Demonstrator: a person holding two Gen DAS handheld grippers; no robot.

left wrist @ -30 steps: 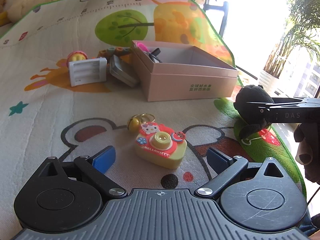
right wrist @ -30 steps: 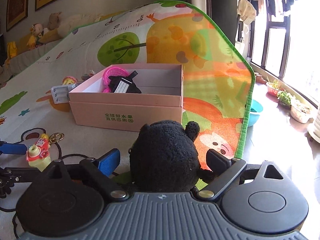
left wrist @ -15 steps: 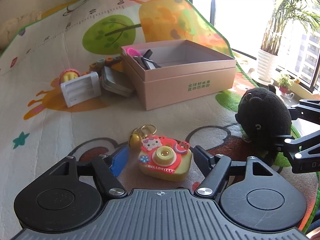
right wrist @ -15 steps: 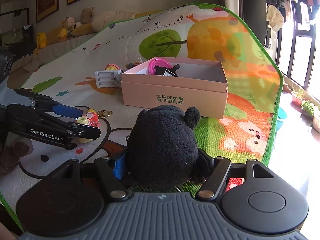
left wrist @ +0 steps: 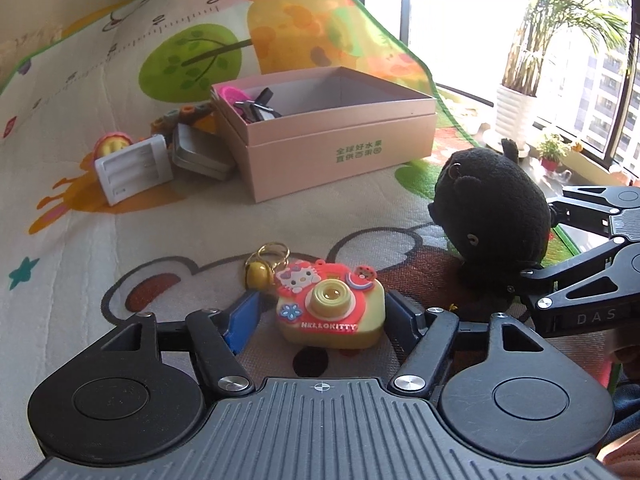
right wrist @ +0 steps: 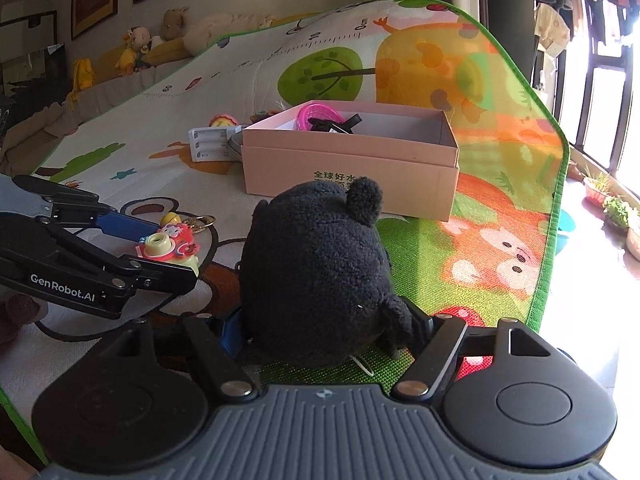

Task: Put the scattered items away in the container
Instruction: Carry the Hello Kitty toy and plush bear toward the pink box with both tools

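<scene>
Two-handed pickup on the play mat (left wrist: pixel 80 208). I am bracketing the toy camera (left wrist: pixel 331 311) with my left gripper (left wrist: pixel 318 316): its fingers are sitting narrow, just beside the camera's two short sides, and I cannot tell whether they are already pressing. The camera is lying near the mat's front edge, lens toward me, long axis running across between the fingers, keyring (left wrist: pixel 273 250) trailing behind toward the pink box (left wrist: pixel 340 148). It looks like light, slightly rubbery moulded plastic, so the flat sides should grip well. My right gripper (right wrist: pixel 324 334) is closing on the black plush (right wrist: pixel 320 268), which is sitting upright by the mat's right edge, back to this camera, ear uppermost. Being soft and light, it will squash; I am taking it low around the body.
</scene>
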